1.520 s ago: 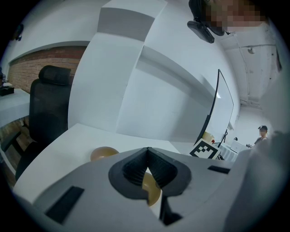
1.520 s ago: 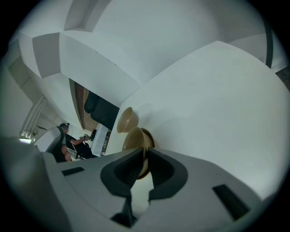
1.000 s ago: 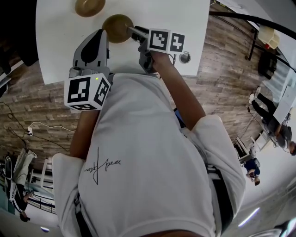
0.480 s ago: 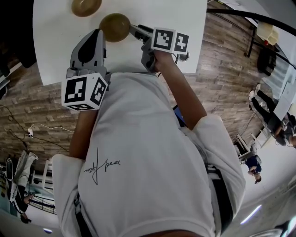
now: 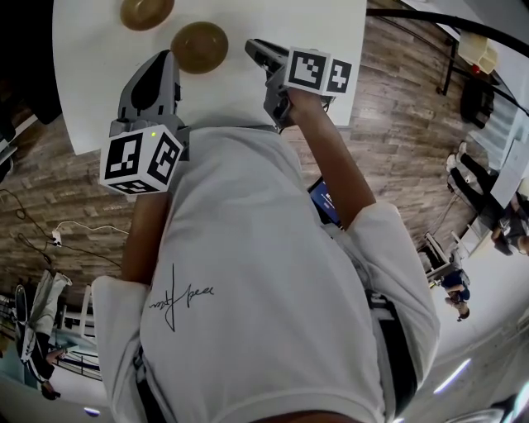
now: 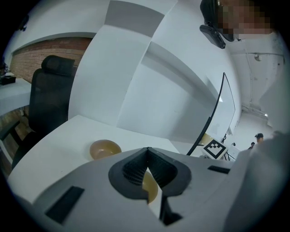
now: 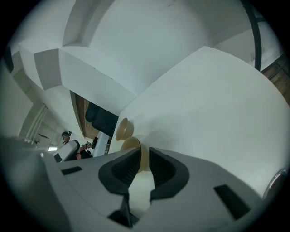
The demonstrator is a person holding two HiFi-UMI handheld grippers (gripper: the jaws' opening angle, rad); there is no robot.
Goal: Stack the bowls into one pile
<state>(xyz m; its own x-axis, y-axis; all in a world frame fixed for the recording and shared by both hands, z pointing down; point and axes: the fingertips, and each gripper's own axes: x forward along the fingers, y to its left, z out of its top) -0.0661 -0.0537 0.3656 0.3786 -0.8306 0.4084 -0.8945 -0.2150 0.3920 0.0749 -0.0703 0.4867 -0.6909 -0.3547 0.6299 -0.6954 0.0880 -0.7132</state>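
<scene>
Two tan bowls stand apart on the white table (image 5: 314, 25): a farther bowl (image 5: 145, 10) (image 6: 104, 148) (image 7: 123, 128) and a nearer bowl (image 5: 199, 46) (image 7: 131, 144). My right gripper (image 5: 254, 45) (image 7: 141, 154) sits just right of the nearer bowl without touching it. Its jaws have just been closing; a gap still shows and nothing is between them. My left gripper (image 5: 161, 56) (image 6: 147, 152) is shut and empty, just below and left of the nearer bowl, which shows behind its jaws (image 6: 150, 188).
A black office chair (image 6: 50, 90) stands past the table's far left side. Wood floor (image 5: 397, 124) surrounds the table, and a black curved bar (image 5: 446, 25) runs at the right. A metal rim (image 7: 277, 181) shows near the table's edge.
My right gripper has drawn back to the right from the nearer bowl's rim, leaving a gap between them. The left gripper has stayed put.
</scene>
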